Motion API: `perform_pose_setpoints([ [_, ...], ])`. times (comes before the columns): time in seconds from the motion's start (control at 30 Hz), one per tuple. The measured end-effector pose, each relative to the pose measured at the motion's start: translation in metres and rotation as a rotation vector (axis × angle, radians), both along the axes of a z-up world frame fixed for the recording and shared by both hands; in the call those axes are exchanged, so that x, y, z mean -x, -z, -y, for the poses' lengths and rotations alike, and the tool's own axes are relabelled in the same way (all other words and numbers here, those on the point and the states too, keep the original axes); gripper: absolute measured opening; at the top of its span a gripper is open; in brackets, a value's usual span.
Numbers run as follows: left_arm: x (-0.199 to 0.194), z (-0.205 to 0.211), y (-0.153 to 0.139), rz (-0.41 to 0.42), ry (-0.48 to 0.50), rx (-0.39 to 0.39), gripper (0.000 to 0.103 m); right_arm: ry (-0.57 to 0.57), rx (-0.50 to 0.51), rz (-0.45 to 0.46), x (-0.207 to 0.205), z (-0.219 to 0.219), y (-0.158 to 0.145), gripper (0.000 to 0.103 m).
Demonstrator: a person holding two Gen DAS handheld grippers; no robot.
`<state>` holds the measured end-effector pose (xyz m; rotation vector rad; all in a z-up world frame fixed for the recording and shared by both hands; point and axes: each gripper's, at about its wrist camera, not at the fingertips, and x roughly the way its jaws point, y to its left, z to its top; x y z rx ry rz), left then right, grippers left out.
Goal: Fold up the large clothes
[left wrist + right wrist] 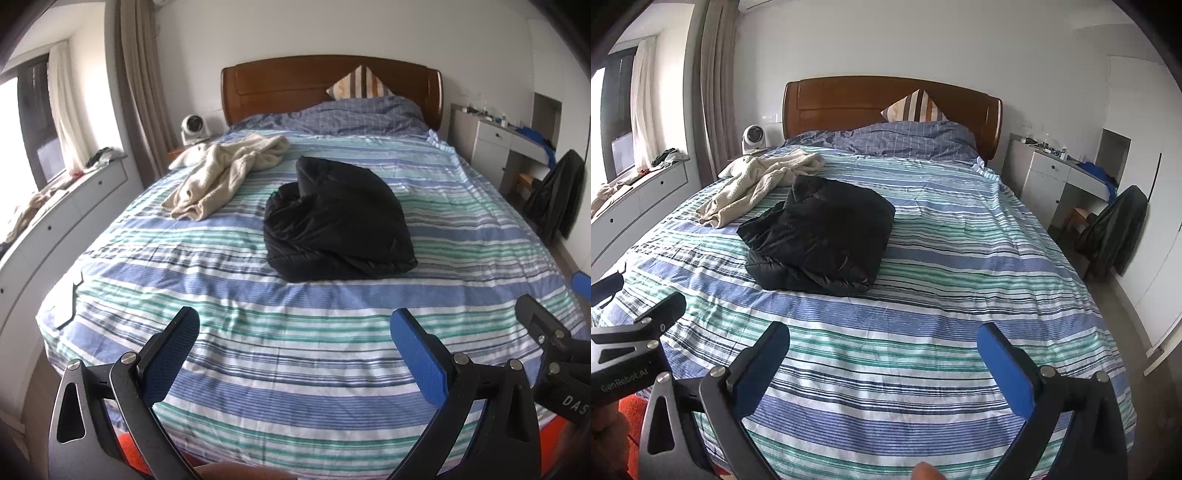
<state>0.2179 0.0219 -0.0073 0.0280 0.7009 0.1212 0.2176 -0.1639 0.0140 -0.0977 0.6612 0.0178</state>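
Left hand-held gripper: nearest the camera in the left wrist view, jaws spread wide, nothing between the blue pads; it hangs over the near edge of the bed.
Right hand-held gripper: also spread wide and empty, over the near edge of the bed; in the left wrist view its black body shows at the right edge.
Black jacket: folded into a puffy bundle, lying on the middle of the bed, well apart from both grippers and farther away than either. In the left wrist view it sits straight ahead, a little right of centre; in the right wrist view it sits ahead and to the left.
Cream garment: crumpled and unfolded, on the far left part of the bed, just beside the jacket's far left corner; whether the two touch I cannot tell.
Bed: covered with a blue, green and white striped sheet.
Blue checked duvet: bunched at the far end against the wooden headboard.
Striped pillow: stands behind the duvet, leaning on the headboard.
White fan: on the far left, beside the headboard.
White counter: far right, with small items on top.
Dark garment: hangs at the right, near that counter.
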Motion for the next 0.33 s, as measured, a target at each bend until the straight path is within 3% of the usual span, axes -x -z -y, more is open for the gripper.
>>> perform_pose_setpoints([
  [0.33,0.0048,0.0022,-0.0017,0.049,0.01,0.012,0.103,0.006,-0.011,-0.026,-0.0039,0.0032,0.0075,0.103],
])
